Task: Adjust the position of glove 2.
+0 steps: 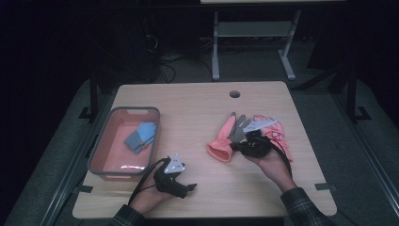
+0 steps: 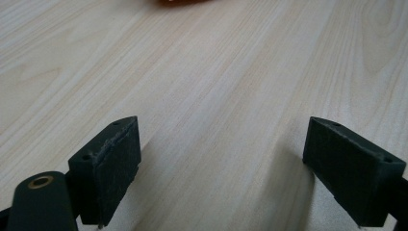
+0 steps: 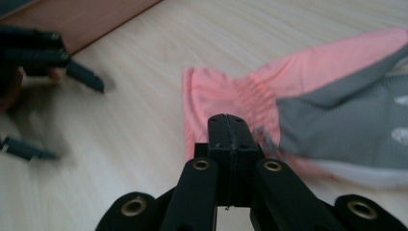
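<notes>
So the right hand-held gripper (image 1: 237,147) sits over the right half of the surface (image 1: 197,113), right at the cuff end of a pink and grey glove (image 1: 228,136). In the right gripper view its two black pads are pressed flat together with no gap at all, and I can't make out any fabric caught between them. The glove's pink cuff (image 3: 216,96) lies just past the tips, with the grey palm stretching off to the right, so it's touching or nearly touching, hard to say which. A second pink glove (image 1: 277,134) lies just beside the first one on its right, partly under the hand.

The left hand-held gripper (image 1: 190,187) is down at the near edge, left of centre, lying low over the wood and pointing right. Its own view shows the jaws standing wide apart with only bare wood grain between the pads (image 2: 115,168), so it's holding nothing.

Over on the left there's a pink bin with a grey rim (image 1: 101,146), and inside it a folded blue cloth-looking thing (image 1: 140,136) toward the far right corner. It's too small to tell exactly what that is. The gloves are well apart from the bin.
</notes>
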`<state>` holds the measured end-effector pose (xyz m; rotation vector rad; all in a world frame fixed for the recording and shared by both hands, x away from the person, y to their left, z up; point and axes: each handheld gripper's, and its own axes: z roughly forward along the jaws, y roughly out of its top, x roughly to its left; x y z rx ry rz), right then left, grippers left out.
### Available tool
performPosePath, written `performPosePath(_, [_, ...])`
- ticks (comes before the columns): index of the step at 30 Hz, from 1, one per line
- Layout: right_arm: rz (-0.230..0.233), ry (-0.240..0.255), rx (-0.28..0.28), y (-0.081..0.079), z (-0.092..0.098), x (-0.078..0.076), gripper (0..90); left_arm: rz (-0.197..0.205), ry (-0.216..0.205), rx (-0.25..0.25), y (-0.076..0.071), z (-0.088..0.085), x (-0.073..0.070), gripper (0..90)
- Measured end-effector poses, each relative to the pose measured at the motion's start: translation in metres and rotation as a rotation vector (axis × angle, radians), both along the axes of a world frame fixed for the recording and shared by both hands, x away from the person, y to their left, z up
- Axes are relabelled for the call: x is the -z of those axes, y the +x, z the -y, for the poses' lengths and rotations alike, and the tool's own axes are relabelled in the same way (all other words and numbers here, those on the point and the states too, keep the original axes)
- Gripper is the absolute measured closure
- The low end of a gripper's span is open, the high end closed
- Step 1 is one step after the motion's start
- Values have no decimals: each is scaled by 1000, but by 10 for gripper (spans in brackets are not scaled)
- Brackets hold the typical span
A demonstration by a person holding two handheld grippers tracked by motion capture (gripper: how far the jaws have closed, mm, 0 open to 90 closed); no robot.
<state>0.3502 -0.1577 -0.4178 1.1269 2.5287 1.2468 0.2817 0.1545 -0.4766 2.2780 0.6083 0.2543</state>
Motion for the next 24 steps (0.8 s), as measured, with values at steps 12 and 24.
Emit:
performPosePath(12, [-1,-11,-15,35,-42,9,898,0,6,17,1,0,0,124])
performPosePath(24, [-34,-18,-43,36,-48,19,898,0,4,22,1,1,0,124])
